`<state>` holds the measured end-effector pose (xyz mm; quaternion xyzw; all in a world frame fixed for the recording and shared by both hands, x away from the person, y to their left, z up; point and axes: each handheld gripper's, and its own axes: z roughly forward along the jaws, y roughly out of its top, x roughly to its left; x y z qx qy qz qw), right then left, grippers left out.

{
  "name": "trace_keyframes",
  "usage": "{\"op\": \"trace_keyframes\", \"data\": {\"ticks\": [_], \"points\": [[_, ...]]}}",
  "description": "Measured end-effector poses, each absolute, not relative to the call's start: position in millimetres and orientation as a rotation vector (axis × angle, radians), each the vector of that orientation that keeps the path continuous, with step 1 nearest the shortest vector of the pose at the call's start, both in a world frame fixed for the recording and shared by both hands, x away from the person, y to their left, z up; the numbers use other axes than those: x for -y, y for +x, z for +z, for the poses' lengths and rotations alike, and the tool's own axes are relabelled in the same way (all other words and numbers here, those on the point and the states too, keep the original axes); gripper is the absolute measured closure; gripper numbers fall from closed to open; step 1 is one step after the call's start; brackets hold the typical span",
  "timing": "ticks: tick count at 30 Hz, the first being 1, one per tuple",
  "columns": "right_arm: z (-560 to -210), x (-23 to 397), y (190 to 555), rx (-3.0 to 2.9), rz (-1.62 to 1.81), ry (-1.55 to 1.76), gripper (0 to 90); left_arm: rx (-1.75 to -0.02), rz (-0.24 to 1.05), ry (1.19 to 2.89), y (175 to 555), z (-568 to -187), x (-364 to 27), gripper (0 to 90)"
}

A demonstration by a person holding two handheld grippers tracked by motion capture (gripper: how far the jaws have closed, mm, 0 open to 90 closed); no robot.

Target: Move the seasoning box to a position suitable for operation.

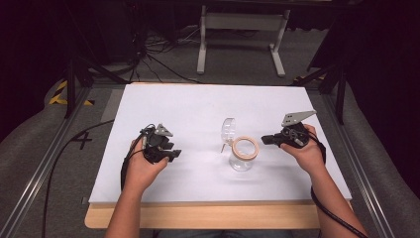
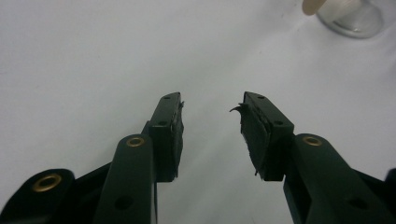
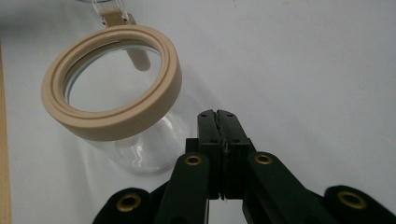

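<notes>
Glass jar [image 1: 242,157] with tan sealing ring [image 3: 112,84], lid [image 1: 228,130] hinged open behind it, stands on white table [image 1: 198,109] right of centre, well clear of every edge. Right gripper [image 1: 267,140] just beside the jar, jaws pressed together, empty. Left gripper [image 1: 174,154] well apart to the left, jaws spread, empty. Bare board all round; grey carpet [image 1: 29,144] and floor cables [image 1: 158,49] beyond.

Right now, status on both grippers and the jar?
Left gripper open, empty. Right gripper shut, empty, beside jar. Jar upright, lid swung open. Nothing in the way.
</notes>
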<state>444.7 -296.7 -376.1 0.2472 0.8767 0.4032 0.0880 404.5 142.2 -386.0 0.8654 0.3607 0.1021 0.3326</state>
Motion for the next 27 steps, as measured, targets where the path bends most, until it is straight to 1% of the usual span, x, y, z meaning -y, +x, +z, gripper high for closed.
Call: {"op": "trace_keyframes", "data": {"ticks": [2, 5, 12, 17, 20, 22, 27], "points": [[-376, 295, 444, -2.609, 1.203, 0.735, 89.5, -0.941, 0.266, 2.233, 401, -380, -142, 58.3], [-371, 297, 442, -2.6, 1.228, 0.732, 89.6, -0.896, 0.233, 2.191, 396, -372, -141, 57.1], [-372, 302, 443, -2.607, 1.253, 0.735, 89.6, -0.823, 0.185, 2.176, 385, -358, -131, 53.4], [-379, 290, 444, -2.628, 1.24, 0.697, 89.6, -0.834, 0.157, 2.164, 384, -355, -126, 49.1], [-391, 289, 448, -2.65, 1.201, 0.723, 89.6, -0.859, 0.174, 2.201, 386, -359, -123, 47.5], [-394, 286, 450, -2.651, 1.204, 0.716, 89.6, -0.881, 0.15, 2.219, 387, -361, -123, 45.7], [-399, 280, 451, -2.671, 1.195, 0.697, 89.6, -0.88, 0.153, 2.209, 386, -362, -122, 45.3]]}}
